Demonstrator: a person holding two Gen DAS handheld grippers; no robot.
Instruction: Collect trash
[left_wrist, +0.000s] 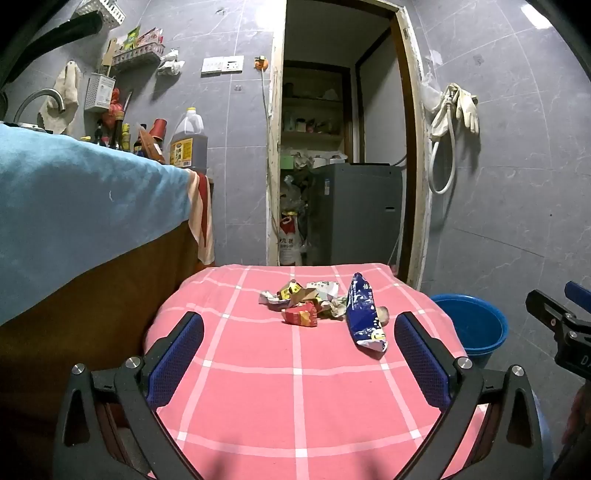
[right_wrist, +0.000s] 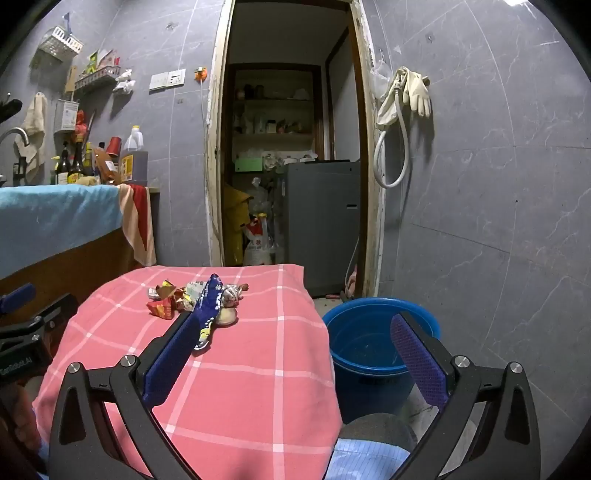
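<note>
Ahead of the wide-open, empty left gripper (left_wrist: 299, 328) on the pink checked worktop (left_wrist: 258, 387), the long blue crinkly plastic wrapper (left_wrist: 364, 314) looks light, limp, slippery; pinch mid-length

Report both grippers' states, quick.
Left gripper: open, empty, short of the wrapper pile.
Right gripper: open, empty, nothing between its fingers.
</note>
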